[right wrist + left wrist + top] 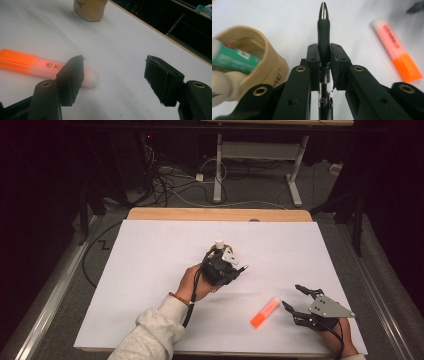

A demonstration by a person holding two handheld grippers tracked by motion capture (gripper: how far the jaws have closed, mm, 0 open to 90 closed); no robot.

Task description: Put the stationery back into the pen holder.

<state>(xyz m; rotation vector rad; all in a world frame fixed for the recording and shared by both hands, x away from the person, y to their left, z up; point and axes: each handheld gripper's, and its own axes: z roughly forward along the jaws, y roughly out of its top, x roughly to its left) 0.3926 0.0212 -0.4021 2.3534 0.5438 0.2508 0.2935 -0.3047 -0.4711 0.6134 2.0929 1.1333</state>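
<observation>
While clamped on a black pen (323,37), left hand-held gripper (323,53); right hand-held gripper (113,72) wide open, empty.

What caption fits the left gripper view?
Left claw shut on a black pen, beside a tan cup and an orange highlighter.

the white tabletop (150,270) is lit brightly from above while the surroundings are left dark. soft shadows are cast. in the left gripper view the cup (259,57) is blurred at close range.
</observation>
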